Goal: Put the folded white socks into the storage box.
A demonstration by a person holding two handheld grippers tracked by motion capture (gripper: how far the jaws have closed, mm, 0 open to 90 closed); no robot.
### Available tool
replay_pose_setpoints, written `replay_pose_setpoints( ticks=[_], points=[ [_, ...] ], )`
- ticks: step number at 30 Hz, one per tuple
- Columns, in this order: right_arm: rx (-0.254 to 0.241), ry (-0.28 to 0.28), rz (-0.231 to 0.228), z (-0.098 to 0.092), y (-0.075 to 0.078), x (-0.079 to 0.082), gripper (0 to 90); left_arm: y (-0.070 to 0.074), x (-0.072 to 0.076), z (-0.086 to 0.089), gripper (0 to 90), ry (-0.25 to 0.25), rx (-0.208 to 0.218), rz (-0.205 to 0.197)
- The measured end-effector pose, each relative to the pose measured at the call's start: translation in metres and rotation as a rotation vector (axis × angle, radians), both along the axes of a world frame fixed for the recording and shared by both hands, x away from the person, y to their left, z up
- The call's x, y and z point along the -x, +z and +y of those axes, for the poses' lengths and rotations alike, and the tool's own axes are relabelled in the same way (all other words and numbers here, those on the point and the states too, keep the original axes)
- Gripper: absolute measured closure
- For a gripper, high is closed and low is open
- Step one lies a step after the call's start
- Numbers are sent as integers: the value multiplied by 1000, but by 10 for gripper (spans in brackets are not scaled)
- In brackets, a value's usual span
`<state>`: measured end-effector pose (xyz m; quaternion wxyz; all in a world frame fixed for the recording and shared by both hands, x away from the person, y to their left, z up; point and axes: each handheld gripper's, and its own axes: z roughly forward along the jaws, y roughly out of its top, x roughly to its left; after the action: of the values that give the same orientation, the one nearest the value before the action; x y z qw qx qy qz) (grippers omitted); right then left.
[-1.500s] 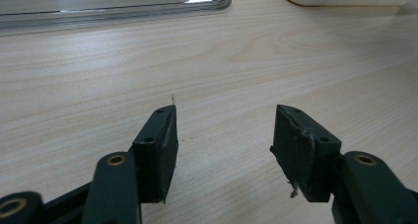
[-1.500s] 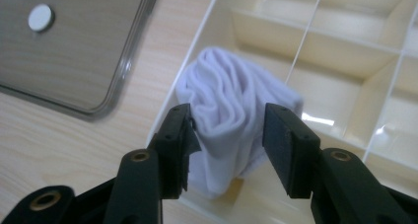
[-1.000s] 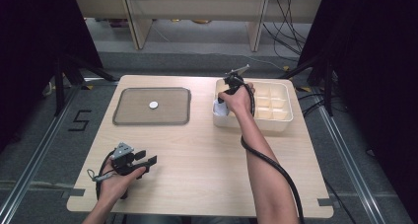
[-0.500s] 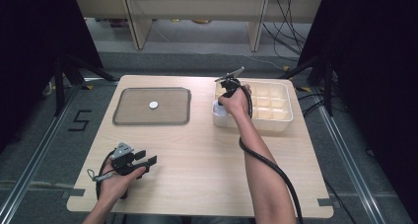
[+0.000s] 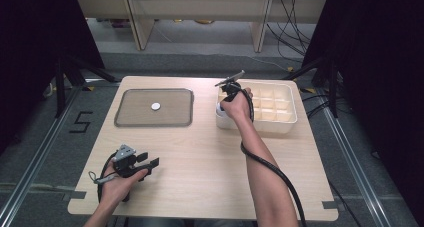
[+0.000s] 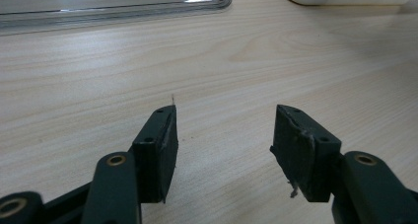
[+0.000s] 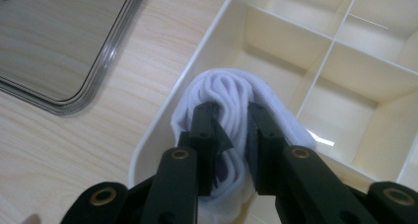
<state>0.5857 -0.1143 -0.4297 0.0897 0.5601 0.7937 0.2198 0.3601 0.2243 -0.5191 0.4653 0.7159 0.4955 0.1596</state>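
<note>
Table: pale wood table [image 5: 200, 152]; grey floor.
Writing: "5" [image 5: 81, 122] taped at 9 o'clock.
Left gripper [image 6: 224, 135]: agape, empty.
Right gripper [image 7: 231, 135]: just closing, pinching white cloth [image 7: 231, 93] in divided box [image 5: 280, 122].

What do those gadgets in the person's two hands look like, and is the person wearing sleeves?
Each hand-held gripper, the left gripper and right gripper, is black, with two flat rectangular jaws on bolted linkage arms with brass-coloured pivots. A grey plate tops each, and a thick black cable trails from each. The forearms are bare: no sleeves.

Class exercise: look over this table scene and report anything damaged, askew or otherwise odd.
The left gripper has a worn right pad: its rubber edge is frayed, with a shred hanging off. Otherwise the white rolled socks, pinched by the right gripper, bulge over the divided bin.
</note>
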Motion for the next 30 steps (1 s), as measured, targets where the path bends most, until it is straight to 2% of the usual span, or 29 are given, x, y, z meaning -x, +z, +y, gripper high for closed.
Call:
replay_pose_setpoints(
  ticks=[2, 5, 9, 12, 16, 17, 20, 21, 23, 25, 28, 30],
  points=[
    [-10, -2, 9, 1, -1, 1, 765, 0, 0, 0, 424, 2, -4, 2],
    [1, -2, 0, 0, -3, 0, 767, 0, 0, 0, 424, 3, -4, 3],
    [-10, -15, 19, 1, -4, 1, 769, 0, 0, 0, 425, 1, -3, 2],
    [4, 5, 7, -1, -6, 0, 771, -1, 0, -1, 424, 0, -6, 3],
    [7, 18, 11, 0, -7, 0, 773, 0, 0, -1, 424, -2, -6, 2],
    [4, 4, 23, 1, -6, 1, 773, 0, 0, -1, 424, -2, -6, 1],
    [10, 18, 18, 1, -8, 0, 774, 0, 1, -1, 424, -1, -10, 3],
    [11, -7, 32, 2, -8, 1, 775, 0, 1, -1, 424, 0, -7, 3],
    [13, 4, 32, 2, -8, 0, 775, 0, 0, -1, 424, -2, -4, 0],
    [21, -10, 38, 3, -9, 1, 776, -1, 0, -2, 424, -1, 5, -8],
    [21, 16, 27, 2, -10, 1, 777, -1, 0, -2, 424, -1, 6, -5],
    [15, 15, 26, 2, -10, 1, 777, -1, 0, -2, 424, -2, 6, -5]
  ],
)
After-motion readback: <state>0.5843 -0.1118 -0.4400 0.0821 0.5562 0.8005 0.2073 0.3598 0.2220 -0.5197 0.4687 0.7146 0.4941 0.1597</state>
